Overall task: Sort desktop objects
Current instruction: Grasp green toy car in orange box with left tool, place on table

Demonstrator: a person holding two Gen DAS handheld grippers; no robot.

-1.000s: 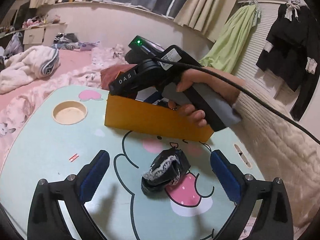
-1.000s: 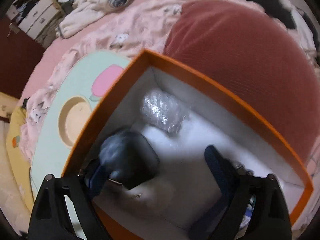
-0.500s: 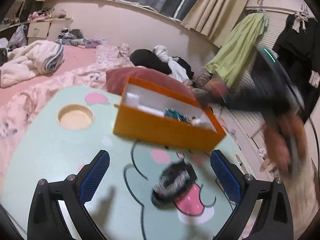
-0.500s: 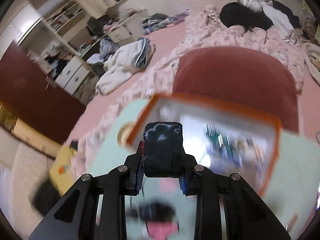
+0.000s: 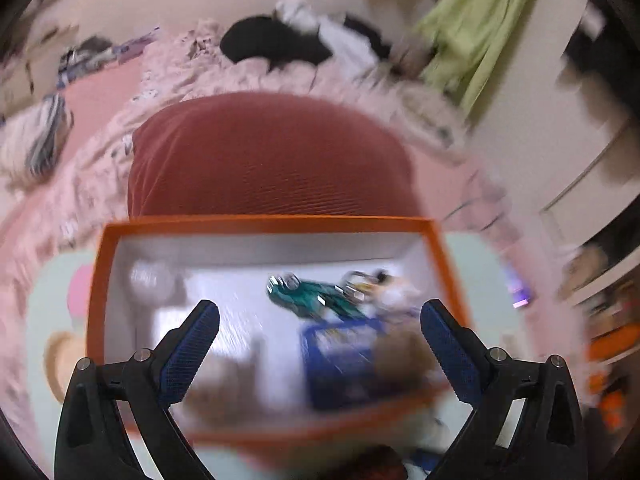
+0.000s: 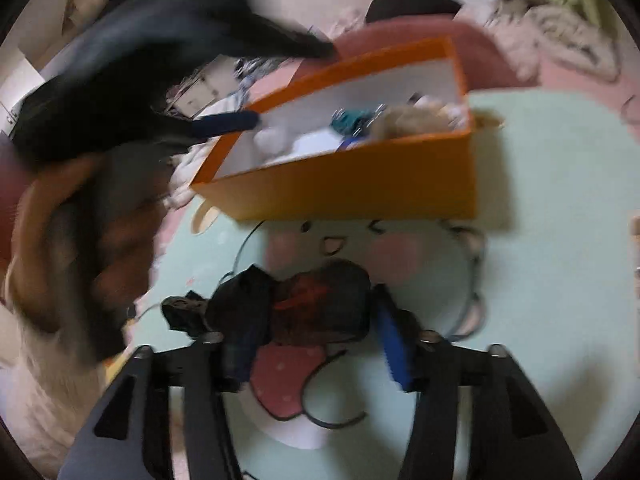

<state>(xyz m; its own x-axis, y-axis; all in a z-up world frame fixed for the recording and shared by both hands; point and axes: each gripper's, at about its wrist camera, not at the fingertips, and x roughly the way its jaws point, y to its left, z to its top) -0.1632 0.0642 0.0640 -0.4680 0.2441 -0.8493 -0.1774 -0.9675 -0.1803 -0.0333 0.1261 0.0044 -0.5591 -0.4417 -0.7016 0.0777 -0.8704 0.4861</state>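
An orange box (image 5: 264, 224) with white walls holds a teal item (image 5: 316, 300), a blue item (image 5: 340, 348) and other blurred bits. My left gripper (image 5: 320, 308) hangs open over the box with nothing between its fingers. In the right wrist view, one of its blue fingers (image 6: 228, 122) reaches over the box (image 6: 360, 184), carried by a person's hand (image 6: 80, 240). A crumpled dark bundle (image 6: 304, 304), black and red, lies on the mint table (image 6: 540, 200). My right gripper (image 6: 308, 320) straddles it, jaws opening, the bundle between them.
A red cushion (image 5: 264, 152) lies behind the box on the pink bedding (image 5: 100, 92). The table has a round cup recess (image 5: 56, 360) at its left. Clothes hang and lie at the back, among them a green garment (image 5: 480, 28).
My left gripper swung from above the table to over the box. My right gripper left the box shut on a black item, came down to the table front, and its jaws now stand wider.
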